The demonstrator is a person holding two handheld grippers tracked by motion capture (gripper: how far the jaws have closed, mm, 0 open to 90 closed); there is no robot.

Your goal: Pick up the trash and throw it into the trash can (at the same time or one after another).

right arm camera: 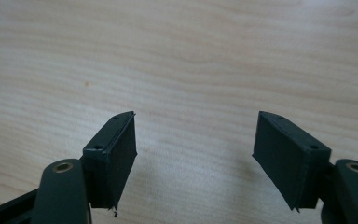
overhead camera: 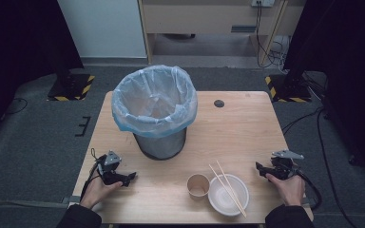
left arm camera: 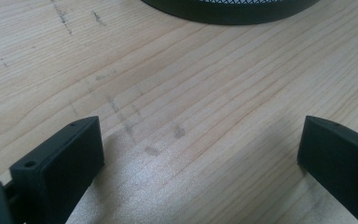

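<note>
bin cut off at top edge

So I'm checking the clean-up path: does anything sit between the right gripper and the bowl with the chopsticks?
Nothing visible does. The right gripper rests on bare table beside the bowl, its fingers open with only wood between them. The chopsticks lie across the bowl, and the cup stands on its far side.

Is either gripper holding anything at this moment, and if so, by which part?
Nothing is held. The left gripper and the right gripper both stand open over bare table, with only wood between their jaws.
</note>
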